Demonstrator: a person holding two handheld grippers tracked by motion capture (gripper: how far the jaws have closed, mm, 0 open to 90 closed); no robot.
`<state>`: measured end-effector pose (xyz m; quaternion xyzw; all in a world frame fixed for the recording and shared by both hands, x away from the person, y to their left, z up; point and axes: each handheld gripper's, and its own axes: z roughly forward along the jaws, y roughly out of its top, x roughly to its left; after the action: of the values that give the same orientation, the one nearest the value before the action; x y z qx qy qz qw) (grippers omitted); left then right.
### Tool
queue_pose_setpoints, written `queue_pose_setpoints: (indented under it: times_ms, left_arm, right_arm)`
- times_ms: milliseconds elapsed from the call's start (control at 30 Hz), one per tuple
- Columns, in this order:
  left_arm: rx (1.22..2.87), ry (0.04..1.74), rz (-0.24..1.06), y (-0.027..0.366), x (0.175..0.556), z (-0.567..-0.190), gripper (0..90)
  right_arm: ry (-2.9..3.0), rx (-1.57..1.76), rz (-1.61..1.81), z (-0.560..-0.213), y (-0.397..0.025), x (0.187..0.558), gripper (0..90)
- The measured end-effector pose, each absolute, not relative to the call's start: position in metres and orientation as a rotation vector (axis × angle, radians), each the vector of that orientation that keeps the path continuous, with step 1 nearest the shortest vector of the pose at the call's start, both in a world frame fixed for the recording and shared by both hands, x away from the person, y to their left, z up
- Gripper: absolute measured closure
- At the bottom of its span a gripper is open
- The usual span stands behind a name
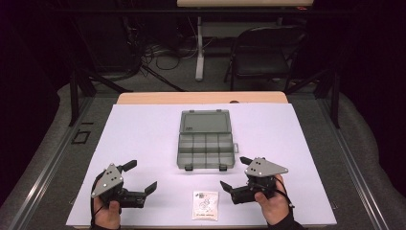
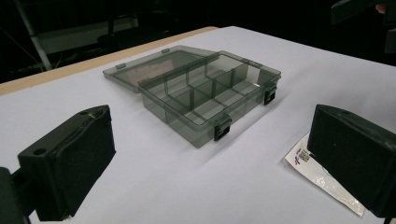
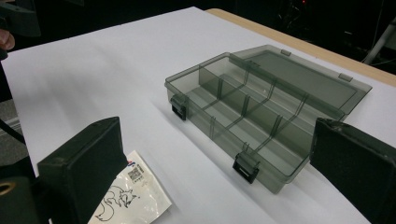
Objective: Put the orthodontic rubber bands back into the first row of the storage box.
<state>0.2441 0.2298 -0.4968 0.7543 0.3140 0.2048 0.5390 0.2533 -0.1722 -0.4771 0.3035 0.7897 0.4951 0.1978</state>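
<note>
- The box (image 1: 206,139) is see-through grey plastic. It sits in the middle of the white sheet (image 1: 143,134), a little past both grippers. Its lid (image 1: 206,121) is flipped all the way open and lies flat behind it. Thin walls cut the inside into little rooms, and they look bare. Two dark clips (image 1: 223,167) hang on the front edge.
- The white sheet covers most of the wooden table (image 1: 201,98). Just a strip of wood peeks out at the far side.
- The left gripper (image 1: 142,176) rests low near the front edge of the sheet, held by a hand (image 1: 107,213) that is cut off by the picture's bottom edge. Its two black jaws stand wide apart with nothing between them.
- The right gripper (image 1: 234,172) is on the other side, held by the other hand (image 1: 273,206). Its jaws are wide apart too, and hold nothing.
- The small packet (image 1: 205,205) lies flat between the two grippers, close to the front edge, touching neither. It is white with a drawing and tiny print too small to read. In both gripper views a black jaw hides part of it.
</note>
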Motion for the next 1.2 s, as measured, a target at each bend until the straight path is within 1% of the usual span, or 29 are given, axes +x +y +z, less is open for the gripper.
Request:
queue_pose_setpoints:
  times_ms: [600,833,933,1200]
  left_arm:
    - [1.805,0.738,0.489,0.23,0.246,-0.498,0.7]
    - [1.807,0.745,0.48,0.229,0.247,-0.498,1.0]
    - [1.809,0.743,0.475,0.229,0.247,-0.499,1.1]
    - [1.815,0.741,0.467,0.229,0.248,-0.499,1.1]
  right_arm:
    - [2.289,0.857,1.341,-0.509,-0.167,0.255,2.3]
    - [2.321,0.861,1.325,-0.514,-0.164,0.256,2.2]
    - [2.321,0.844,1.345,-0.514,-0.162,0.255,0.0]
    - [2.397,0.867,1.311,-0.522,-0.154,0.259,0.0]
